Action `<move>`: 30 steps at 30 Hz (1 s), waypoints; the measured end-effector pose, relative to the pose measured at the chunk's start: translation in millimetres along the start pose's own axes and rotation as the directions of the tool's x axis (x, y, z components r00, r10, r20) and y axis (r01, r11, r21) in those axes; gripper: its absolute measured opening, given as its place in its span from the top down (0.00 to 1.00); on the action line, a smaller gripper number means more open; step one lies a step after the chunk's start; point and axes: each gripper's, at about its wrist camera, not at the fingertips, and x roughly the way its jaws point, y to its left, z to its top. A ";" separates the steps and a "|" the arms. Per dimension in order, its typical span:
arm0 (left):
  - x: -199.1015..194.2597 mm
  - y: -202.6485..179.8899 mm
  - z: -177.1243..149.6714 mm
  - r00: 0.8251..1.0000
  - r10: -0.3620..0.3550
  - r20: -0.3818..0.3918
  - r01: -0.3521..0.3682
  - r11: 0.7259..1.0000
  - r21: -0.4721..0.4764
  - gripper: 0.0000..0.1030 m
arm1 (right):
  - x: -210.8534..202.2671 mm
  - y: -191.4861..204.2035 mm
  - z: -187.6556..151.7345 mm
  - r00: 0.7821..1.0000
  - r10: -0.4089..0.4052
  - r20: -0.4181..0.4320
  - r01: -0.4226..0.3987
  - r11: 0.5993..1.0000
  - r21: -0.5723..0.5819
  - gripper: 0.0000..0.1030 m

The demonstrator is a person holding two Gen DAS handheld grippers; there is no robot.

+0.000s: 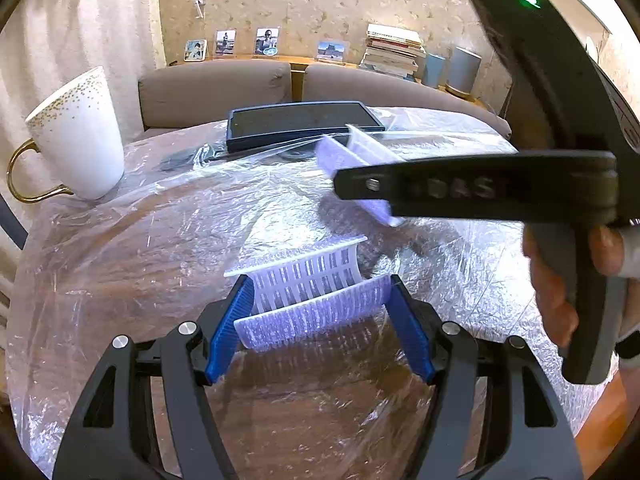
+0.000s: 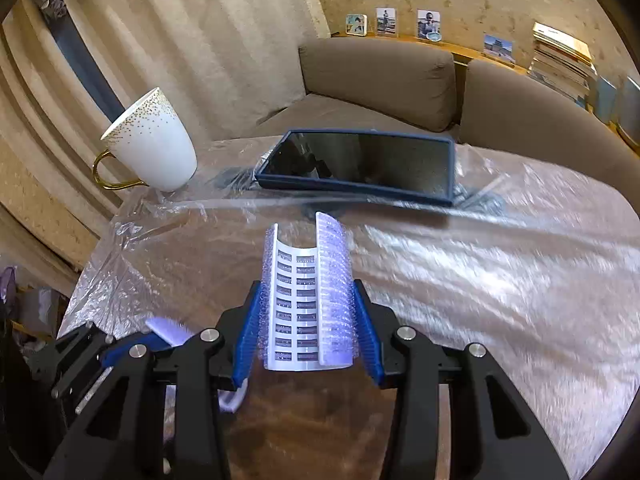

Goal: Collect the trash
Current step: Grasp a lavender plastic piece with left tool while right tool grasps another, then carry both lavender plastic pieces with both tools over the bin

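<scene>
Mug (image 1: 78, 132): far left of gripper, on plastic sheet (image 1: 140, 240).
Mirror (image 1: 300, 122): ahead, flat.
Sofa (image 1: 216, 88): beyond table.
Books (image 1: 394, 50): far right.

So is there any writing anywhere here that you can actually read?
"DAS", part of a blurred raised word: on the side of the right hand-held gripper, seen from the left wrist view.
Book stack spines: too small to read.
Framed photos on the ledge: no legible text.
White mug: gold dots only, no words.

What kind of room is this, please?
Most likely a home living room: a brown sofa behind the plastic-covered table, framed photos on a ledge, and a stack of books.
</scene>
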 end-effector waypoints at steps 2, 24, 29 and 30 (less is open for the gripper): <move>-1.7 0.5 -1.5 1.000 0.003 -0.001 -0.003 1.000 0.001 0.34 | -6.7 -1.6 -6.6 1.000 -0.005 0.008 0.005 1.000 0.013 0.58; -33.8 -5.2 -31.5 1.000 -0.008 -0.001 0.008 1.000 -0.010 0.34 | -74.1 11.8 -97.1 0.998 0.015 0.059 -0.020 0.996 0.087 0.58; -54.8 -9.0 -48.4 1.000 -0.014 0.013 0.014 1.000 0.000 0.34 | -88.7 20.5 -116.7 0.997 0.029 0.072 -0.035 0.995 0.090 0.58; -59.1 -9.7 -50.8 1.000 -0.014 0.017 0.014 1.000 0.002 0.34 | -92.1 22.7 -122.1 0.997 0.033 0.073 -0.039 0.995 0.088 0.58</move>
